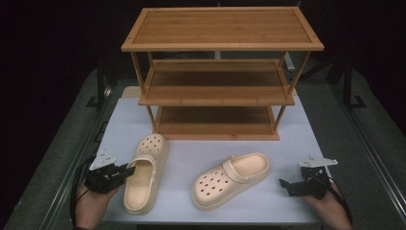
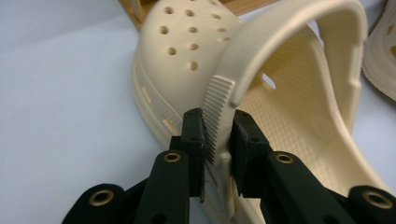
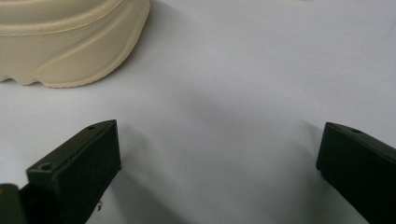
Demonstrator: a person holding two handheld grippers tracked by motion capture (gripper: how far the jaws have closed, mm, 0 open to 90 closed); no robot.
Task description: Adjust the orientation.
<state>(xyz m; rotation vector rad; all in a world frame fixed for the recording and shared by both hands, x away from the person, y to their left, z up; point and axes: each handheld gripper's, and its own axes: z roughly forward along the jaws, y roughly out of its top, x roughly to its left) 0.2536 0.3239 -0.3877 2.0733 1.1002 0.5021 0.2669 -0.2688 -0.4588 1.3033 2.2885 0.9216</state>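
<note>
The left gripper (image 2: pixel 218 135) is clamped on the left clog's (image 1: pixel 143 173) thin rim at 9 o'clock, so lifting could tip it loose; the right gripper (image 3: pixel 219 168) is apart.

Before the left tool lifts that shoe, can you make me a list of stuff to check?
1. Left tool pinching the left clog at its strap end: ok, pads sit on both sides of the ribbed strap.
2. Grip firm enough to lift: cannot tell.
3. Right tool out of the way: ok, open above bare table, beside the right clog.
4. Shelf rack has room: ok, the shelf faces in sight look bare.
5. Path to the rack clear: ok, only table between.
</note>
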